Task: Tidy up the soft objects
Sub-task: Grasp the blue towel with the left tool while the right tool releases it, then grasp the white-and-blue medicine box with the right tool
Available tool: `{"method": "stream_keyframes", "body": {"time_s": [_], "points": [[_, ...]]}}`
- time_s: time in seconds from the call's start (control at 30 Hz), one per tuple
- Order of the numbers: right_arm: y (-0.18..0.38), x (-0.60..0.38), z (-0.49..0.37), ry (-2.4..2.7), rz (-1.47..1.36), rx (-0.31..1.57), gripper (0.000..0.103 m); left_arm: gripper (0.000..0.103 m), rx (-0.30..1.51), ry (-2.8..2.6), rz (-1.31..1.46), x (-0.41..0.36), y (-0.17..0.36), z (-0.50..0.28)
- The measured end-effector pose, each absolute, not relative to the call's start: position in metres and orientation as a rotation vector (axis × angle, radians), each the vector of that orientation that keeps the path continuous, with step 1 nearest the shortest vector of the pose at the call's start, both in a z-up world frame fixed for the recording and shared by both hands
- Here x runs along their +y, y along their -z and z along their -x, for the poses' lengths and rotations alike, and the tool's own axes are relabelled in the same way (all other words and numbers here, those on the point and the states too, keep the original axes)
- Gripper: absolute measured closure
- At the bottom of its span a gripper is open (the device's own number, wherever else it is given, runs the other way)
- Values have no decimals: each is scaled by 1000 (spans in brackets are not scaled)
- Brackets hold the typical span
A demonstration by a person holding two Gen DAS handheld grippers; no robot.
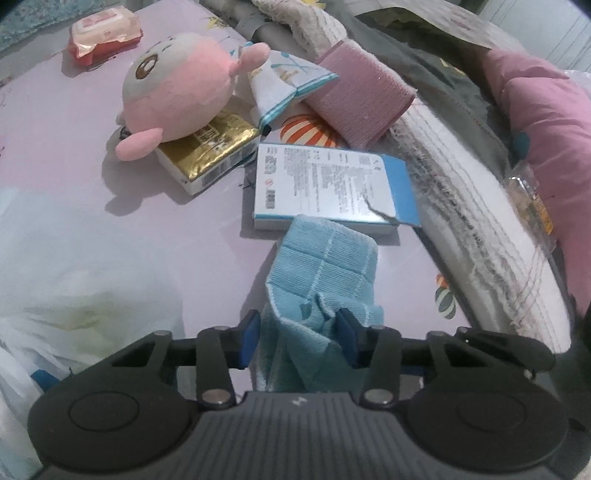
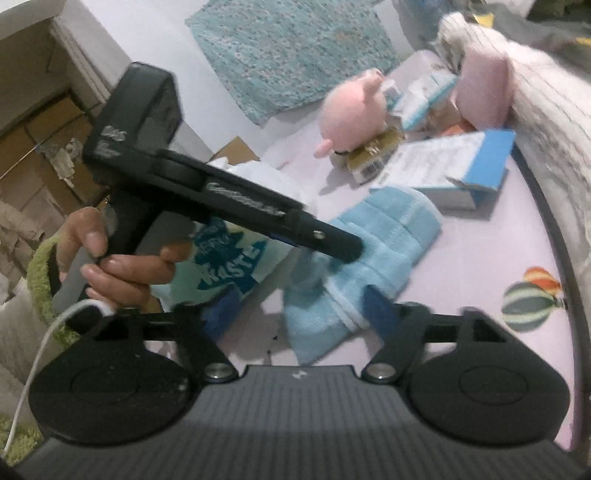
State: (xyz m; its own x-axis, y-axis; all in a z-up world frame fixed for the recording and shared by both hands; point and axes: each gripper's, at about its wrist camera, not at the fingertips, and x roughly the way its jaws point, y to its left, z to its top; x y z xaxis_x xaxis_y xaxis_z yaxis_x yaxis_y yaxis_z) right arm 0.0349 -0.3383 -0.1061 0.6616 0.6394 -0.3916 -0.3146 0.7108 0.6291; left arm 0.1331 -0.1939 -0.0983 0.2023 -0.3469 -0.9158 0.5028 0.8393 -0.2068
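The carrying surface is a lilac sheet [image 1: 110, 221] printed with hot-air balloons. A light blue cloth [image 1: 325, 266] lies on it close to its right edge, as seen from the left wrist camera, just in front of a blue-and-white box [image 1: 328, 184], and its far end touches that box. The near end of the cloth is gathered into folds and is pinched between the blue pads [image 1: 347, 338] of the left gripper [image 1: 299, 332], which points steeply down at the sheet. In the right wrist view the handle of this gripper is held by a hand [image 2: 122, 273] with a green fuzzy cuff [image 2: 40, 280].

The right gripper [image 2: 295, 310] is held low over the near part of the sheet. Its jaws are spread, and the loose near corner of the cloth is seen between them. It cannot be told whether this corner touches the right-hand finger; the left-hand finger stands clearly apart from it.

Farther toward the middle of the sheet, a pink plush toy [image 1: 177, 96] rests on a gold packet [image 1: 210, 151]. A folded pink towel [image 1: 362, 99] leans at the right edge, beside a white fringed blanket [image 1: 480, 206]. A red pack of wipes [image 1: 107, 35] is placed near the far left corner. A white plastic bag [image 1: 74, 314] is seen at the near left side.
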Motion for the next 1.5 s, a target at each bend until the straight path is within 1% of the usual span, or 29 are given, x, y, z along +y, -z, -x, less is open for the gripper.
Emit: {"method": "stream_keyframes", "body": {"time_s": [0.03, 0.07, 0.1, 0.13, 0.23, 0.27, 0.33, 0.37, 0.43, 0.57, 0.77, 0.87, 0.9, 0.93, 0.97, 1.03, 1.07, 1.13, 1.17, 1.2, 1.23, 1.27, 1.33, 1.5], "points": [[108, -339, -36, -563, -555, 645, 60, 60, 1229, 588, -156, -193, 98, -132], [109, -339, -37, -557, -557, 644, 64, 60, 1225, 581, -162, -193, 98, -132], [110, -340, -37, -553, -563, 639, 73, 61, 1223, 579, -164, -192, 97, -131], [111, -341, -38, -548, -568, 636, 80, 61, 1224, 578, -164, -191, 97, -131], [115, -337, -43, -536, -546, 655, 89, 59, 1224, 578, -164, -191, 96, -131], [116, -335, -43, -530, -534, 664, 89, 58, 1227, 581, -160, -191, 96, -131], [116, -333, -44, -525, -519, 670, 89, 46, 1235, 593, -147, -192, 95, -131], [116, -333, -44, -521, -511, 671, 89, 43, 1240, 601, -139, -193, 95, -131], [115, -331, -43, -515, -493, 668, 89, 34, 1254, 612, -140, -197, 96, -131], [114, -325, -39, -500, -441, 648, 89, 33, 1277, 624, -180, -207, 105, -128], [113, -321, -30, -481, -392, 616, 88, 34, 1265, 624, -216, -212, 106, -125], [113, -325, -24, -476, -397, 621, 84, 34, 1252, 625, -238, -213, 106, -121], [113, -327, -23, -469, -396, 627, 79, 35, 1244, 624, -246, -214, 106, -120], [113, -329, -22, -454, -389, 634, 76, 39, 1237, 625, -252, -214, 106, -118], [113, -332, -19, -435, -378, 640, 75, 41, 1230, 630, -253, -214, 105, -118], [112, -341, -15, -402, -370, 645, 71, 51, 1232, 639, -236, -213, 105, -118], [110, -349, -11, -379, -376, 643, 69, 53, 1230, 635, -227, -211, 105, -118], [105, -363, -6, -336, -399, 624, 52, 62, 1221, 632, -212, -208, 104, -119], [102, -371, -4, -319, -418, 607, 49, 65, 1218, 633, -203, -206, 103, -119], [98, -379, -4, -312, -444, 587, 47, 72, 1217, 638, -190, -205, 102, -119], [95, -385, -6, -311, -464, 569, 46, 75, 1218, 641, -177, -203, 102, -120], [91, -390, -9, -308, -475, 551, 45, 76, 1218, 638, -169, -202, 101, -120], [82, -393, -17, -290, -445, 524, 35, 80, 1211, 634, -156, -201, 101, -121], [62, -381, -55, -292, -280, 489, 28, 84, 1189, 600, -142, -196, 97, -122]]}}
